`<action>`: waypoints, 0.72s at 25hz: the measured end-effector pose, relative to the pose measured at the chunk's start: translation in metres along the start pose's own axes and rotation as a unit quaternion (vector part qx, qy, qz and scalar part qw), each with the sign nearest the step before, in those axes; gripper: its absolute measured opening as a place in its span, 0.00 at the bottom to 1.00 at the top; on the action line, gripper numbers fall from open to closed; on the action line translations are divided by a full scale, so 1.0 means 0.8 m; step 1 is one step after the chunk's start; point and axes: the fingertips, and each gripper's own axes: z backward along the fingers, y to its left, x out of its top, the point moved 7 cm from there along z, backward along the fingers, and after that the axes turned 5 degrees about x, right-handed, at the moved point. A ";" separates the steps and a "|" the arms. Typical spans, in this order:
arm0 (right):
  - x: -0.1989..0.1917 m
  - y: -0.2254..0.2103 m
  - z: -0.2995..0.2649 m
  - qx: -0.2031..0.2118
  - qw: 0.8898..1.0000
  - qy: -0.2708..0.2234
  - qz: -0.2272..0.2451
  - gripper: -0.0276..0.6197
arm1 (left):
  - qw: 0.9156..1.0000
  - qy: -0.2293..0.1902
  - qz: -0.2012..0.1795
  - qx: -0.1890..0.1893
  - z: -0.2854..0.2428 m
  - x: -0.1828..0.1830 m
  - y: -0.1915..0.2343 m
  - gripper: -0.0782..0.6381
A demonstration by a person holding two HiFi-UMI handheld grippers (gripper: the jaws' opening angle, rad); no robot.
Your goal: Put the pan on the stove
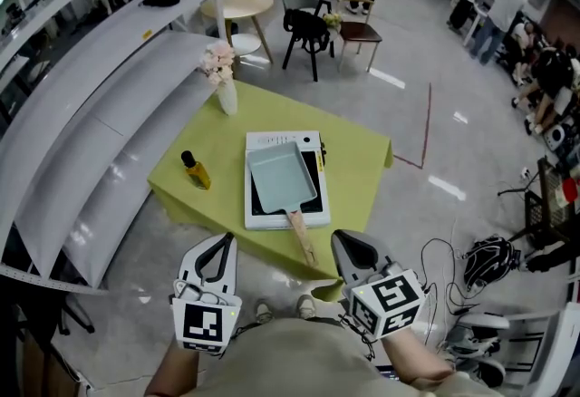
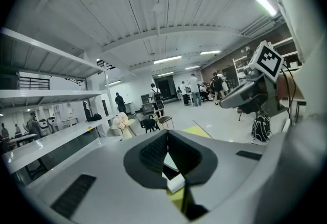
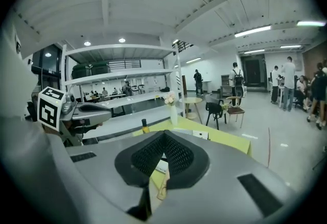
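1. The pan (image 1: 276, 173), a pale blue rectangular one, lies flat on the white portable stove (image 1: 272, 219), which stands near the middle of the green counter (image 1: 362, 159). Going by that, the placing looks already done.
2. The pan's long axis runs away from the person. Its wooden handle (image 1: 302, 237) points back toward the near counter edge and leans a little to the person's right.
3. The right claw (image 1: 343, 243) is closed tip to tip with nothing between its jaws. It is held low, close to the body, and the handle's end lies just ahead of it and slightly to its left.
4. The left claw (image 1: 225, 243) is also closed and empty, held at about the same height. It stands farther from the handle than the right one, so I judge the right hand better placed for any further touch on the pan.
5. Neither claw touches the pan, the stove or the counter.
6. Count: one pan, one stove, two claws. Also on the counter are one small bottle (image 1: 194, 170) of yellow liquid, left of the stove, and one white vase of flowers (image 1: 224, 87) at the far left corner.
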 end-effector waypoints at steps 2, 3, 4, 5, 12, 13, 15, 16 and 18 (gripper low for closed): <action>-0.007 0.002 -0.002 0.007 1.000 0.007 -0.008 0.05 | 1.000 0.002 -0.005 0.002 -0.001 -0.002 -0.001 0.12; -0.009 0.003 -0.003 0.009 1.000 0.008 -0.011 0.05 | 1.000 0.004 -0.010 0.004 -0.002 -0.004 -0.001 0.12; -0.010 0.002 -0.004 0.010 1.000 0.007 -0.013 0.05 | 1.000 0.006 -0.013 0.005 -0.002 -0.006 -0.001 0.12; -0.009 0.002 -0.005 0.010 1.000 0.006 -0.014 0.05 | 1.000 0.008 -0.015 0.006 -0.003 -0.008 -0.001 0.12; 0.009 -0.002 -0.008 0.011 1.000 -0.007 -0.003 0.05 | 1.000 -0.004 -0.011 0.011 -0.005 -0.002 0.005 0.12; 0.011 -0.001 -0.010 0.014 1.000 -0.008 0.002 0.05 | 1.000 -0.003 -0.011 0.012 -0.006 -0.002 0.007 0.12; 0.014 0.002 -0.014 0.021 1.000 -0.008 0.016 0.05 | 1.000 -0.001 -0.010 0.012 -0.007 -0.003 0.009 0.12; 0.016 0.003 -0.016 0.023 1.000 -0.007 0.020 0.05 | 1.000 0.000 -0.008 0.012 -0.007 -0.003 0.010 0.12; 0.021 0.005 -0.018 0.028 0.999 -0.009 0.024 0.05 | 1.000 -0.001 -0.003 0.014 -0.008 0.000 0.012 0.12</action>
